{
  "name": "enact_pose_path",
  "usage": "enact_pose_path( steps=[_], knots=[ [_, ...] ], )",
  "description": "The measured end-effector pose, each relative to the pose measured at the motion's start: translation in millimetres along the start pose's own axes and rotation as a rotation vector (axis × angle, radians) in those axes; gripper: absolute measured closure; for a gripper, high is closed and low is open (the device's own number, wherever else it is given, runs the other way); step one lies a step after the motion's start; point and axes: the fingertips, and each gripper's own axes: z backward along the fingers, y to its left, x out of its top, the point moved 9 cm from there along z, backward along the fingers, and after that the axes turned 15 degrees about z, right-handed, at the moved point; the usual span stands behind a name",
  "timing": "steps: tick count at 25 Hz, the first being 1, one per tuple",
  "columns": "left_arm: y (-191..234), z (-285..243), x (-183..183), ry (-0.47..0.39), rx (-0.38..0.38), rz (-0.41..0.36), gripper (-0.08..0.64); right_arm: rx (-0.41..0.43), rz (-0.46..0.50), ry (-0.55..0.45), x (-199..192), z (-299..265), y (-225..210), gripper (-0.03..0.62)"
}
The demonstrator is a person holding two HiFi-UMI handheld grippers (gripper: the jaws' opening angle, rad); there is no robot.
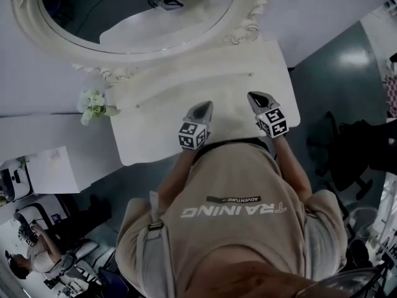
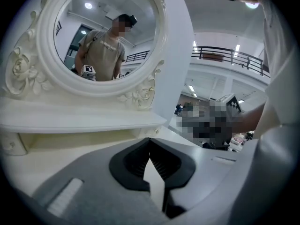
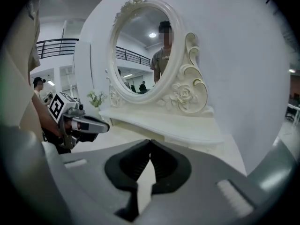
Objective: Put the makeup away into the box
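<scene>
One small sprig of pale flowers (image 1: pixel 93 106) stands at the far left, just beside the left end of the dressing table (image 1: pixel 149 143). An oval mirror (image 1: pixel 93 11) rises along the far side of the table. Its frame (image 2: pixel 44 46) is glossy cream-white, moulded with roses and scrolls. Below the mirror a shallow curved shelf (image 1: pixel 186 82) steps up from the tabletop. The tabletop itself is smooth and cream, with rounded corners.

The left gripper (image 1: pixel 203 106) is held over the near edge of the table, pointing towards the mirror. It has a matte grey shell and a cube of black-and-white square markers at the rear. In the left gripper view (image 2: pixel 150 143) the black ribbed pads meet at the tips with nothing between them.

The right gripper (image 1: pixel 255 96) is held just right of it, well apart from it and at a similar angle. It is of the same build. In its own view (image 3: pixel 150 144) the jaws are together and empty.

A beige fabric shirt (image 1: pixel 236 228) fills the near centre. A dark, glossy floor (image 1: pixel 335 61) lies to the right of the table.

No view shows the makeup or the box.
</scene>
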Motion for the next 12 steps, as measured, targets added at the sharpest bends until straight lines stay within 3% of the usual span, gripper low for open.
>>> enact_pose_path(
  steps=[6, 12],
  knots=[
    [8, 33, 28, -0.069, -0.027, -0.061, 0.56, -0.005, 0.056, -0.097, 44, -2, 26, 0.589],
    [10, 77, 77, -0.189, 0.007, -0.065, 0.56, -0.014, 0.105, -0.201, 85, 0, 46, 0.588]
  ],
)
